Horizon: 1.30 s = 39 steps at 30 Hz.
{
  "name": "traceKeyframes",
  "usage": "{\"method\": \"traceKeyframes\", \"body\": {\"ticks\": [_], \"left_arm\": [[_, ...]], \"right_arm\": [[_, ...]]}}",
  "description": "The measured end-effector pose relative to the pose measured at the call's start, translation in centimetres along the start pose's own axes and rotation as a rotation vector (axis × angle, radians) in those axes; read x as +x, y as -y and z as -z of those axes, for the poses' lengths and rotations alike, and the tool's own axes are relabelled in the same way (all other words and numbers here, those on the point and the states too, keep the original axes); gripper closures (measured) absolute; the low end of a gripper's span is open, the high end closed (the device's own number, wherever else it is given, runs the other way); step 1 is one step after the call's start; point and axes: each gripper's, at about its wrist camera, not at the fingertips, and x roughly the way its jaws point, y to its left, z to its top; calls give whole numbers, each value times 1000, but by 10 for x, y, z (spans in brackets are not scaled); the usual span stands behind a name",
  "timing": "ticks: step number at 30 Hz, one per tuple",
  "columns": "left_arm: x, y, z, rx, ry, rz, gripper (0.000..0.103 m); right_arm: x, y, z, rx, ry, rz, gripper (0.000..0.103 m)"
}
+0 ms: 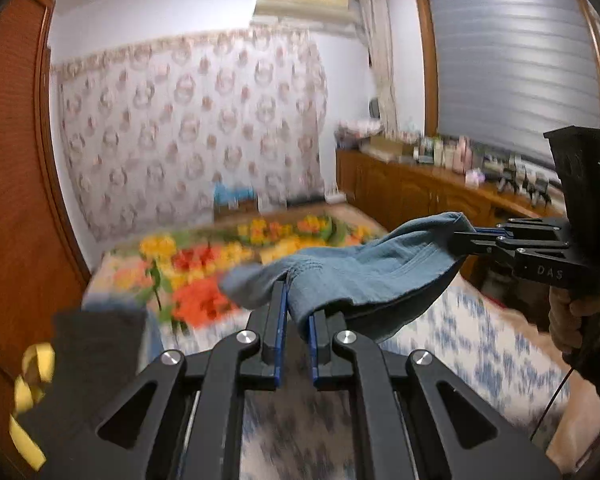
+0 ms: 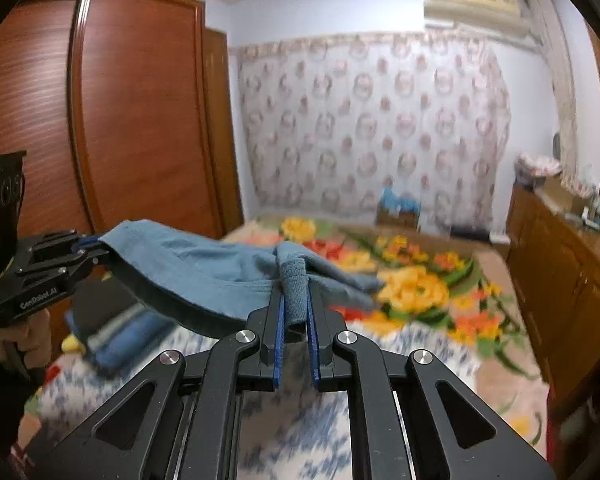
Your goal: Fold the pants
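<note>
The left black two-finger gripper point(image 1: 296, 300) pinches one end of the blue-grey cotton pants point(image 1: 360, 268). The cloth hangs stretched in the air above the flower-patterned bed cover point(image 2: 420, 280). The right black two-finger gripper point(image 2: 296, 300) clamps its other end.

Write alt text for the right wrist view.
The right tongs pinch a bunched edge of blue-grey pants, held in the air above a flowered bed. At left, the left tongs grip the other end.
</note>
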Motion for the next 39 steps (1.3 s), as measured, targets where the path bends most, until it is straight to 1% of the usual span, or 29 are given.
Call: {"method": "traceKeyframes", "body": {"ticks": [2,3,4,5,7,9,17,20,23,26,30,34,39], "left_arm": [[5,4,37,-12,-68,12,97],[6,8,56,-22,-100,18,97],[6,11,66,-25,-119,23,97],[4,13,84,-28,-143,31,97],[0,22,100,-41,-167,37,97],[-6,26,112,-50,-173,42,97],[-36,39,147,-68,-191,45,97],[-41,49,166,-52,-216,42,97],[-45,50,178,-80,-235,58,97],[-52,54,183,-62,-233,53,97],[-59,54,190,-72,-234,55,97],[-58,58,196,-61,-244,43,97],[-59,58,200,-73,-250,51,97]], "right_arm": [[8,-4,29,10,-61,-9,96],[13,-9,51,15,-103,-11,96],[17,-13,64,21,-131,-12,96],[20,-15,77,26,-158,-15,96],[23,-21,102,39,-205,-16,96],[23,-27,122,49,-236,-17,96],[1,-47,153,84,-255,-30,96],[-5,-53,167,95,-270,-29,96],[-10,-54,183,125,-292,-39,96],[-14,-56,196,145,-298,-35,96],[-21,-56,205,181,-288,-52,96],[-25,-60,211,167,-285,-44,96],[-29,-63,215,167,-280,-39,96]]}}
